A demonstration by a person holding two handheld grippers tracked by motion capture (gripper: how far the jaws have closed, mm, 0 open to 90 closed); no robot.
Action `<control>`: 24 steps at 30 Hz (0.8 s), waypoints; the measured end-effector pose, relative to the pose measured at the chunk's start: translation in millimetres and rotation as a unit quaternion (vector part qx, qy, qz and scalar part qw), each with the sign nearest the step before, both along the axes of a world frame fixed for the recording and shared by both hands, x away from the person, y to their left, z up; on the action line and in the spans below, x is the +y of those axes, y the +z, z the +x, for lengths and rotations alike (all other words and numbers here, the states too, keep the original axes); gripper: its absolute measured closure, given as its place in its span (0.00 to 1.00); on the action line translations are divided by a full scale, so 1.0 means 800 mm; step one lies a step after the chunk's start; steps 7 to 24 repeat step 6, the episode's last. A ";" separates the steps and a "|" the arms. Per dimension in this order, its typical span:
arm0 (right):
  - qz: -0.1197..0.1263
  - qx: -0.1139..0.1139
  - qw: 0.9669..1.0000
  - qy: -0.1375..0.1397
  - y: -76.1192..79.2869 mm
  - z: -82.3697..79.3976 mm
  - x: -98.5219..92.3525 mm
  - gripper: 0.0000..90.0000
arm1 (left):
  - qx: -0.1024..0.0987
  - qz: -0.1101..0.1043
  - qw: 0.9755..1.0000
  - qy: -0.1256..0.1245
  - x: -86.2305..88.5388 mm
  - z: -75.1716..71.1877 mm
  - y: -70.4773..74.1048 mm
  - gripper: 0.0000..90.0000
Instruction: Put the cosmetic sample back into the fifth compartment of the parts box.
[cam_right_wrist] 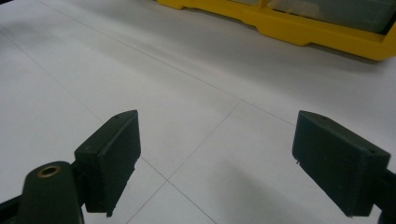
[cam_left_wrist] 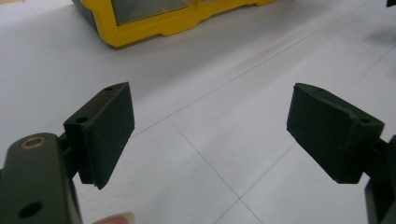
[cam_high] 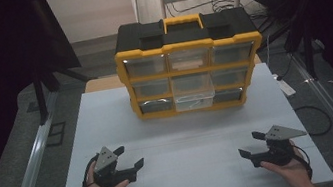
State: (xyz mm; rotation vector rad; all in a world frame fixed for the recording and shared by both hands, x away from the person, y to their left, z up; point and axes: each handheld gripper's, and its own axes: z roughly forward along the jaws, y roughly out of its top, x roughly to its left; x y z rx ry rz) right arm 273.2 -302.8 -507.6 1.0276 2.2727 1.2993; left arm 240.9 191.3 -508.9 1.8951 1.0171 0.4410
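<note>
Both the left claw (cam_high: 130, 158) and the right claw (cam_high: 251, 144) rest spread wide and empty on the white worktop (cam_high: 186, 136), seemingly parked. Well ahead of them stands the yellow drawer cabinet (cam_high: 191, 69), its middle bottom drawer (cam_high: 195, 100) pulled out, likely for access.

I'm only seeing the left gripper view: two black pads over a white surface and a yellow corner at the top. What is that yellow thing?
Observer: It is the base of a yellow and black drawer cabinet standing at the far side of the white table, with a yellow carry handle on top.
Operator: Are its drawers all closed?
Observer: No. The bottom middle drawer is pulled out toward the person; the rest look pushed in.
Operator: Is there a second hand-held gripper?
Observer: Yes. The right hand-held gripper rests near the table's front right, jaws apart and nothing between them, like the left hand-held gripper at front left.
</note>
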 end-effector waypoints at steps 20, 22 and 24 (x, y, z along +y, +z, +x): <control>-0.001 0.002 1.000 0.000 0.000 -0.001 0.000 0.17 | 0.003 0.000 1.000 -0.002 -0.002 0.003 -0.001 0.16; -0.001 0.002 1.000 0.000 0.000 -0.001 0.000 0.17 | 0.003 0.000 1.000 -0.002 -0.002 0.003 -0.001 0.16; -0.001 0.002 1.000 0.000 0.000 -0.001 0.000 0.17 | 0.003 0.000 1.000 -0.002 -0.002 0.003 -0.001 0.16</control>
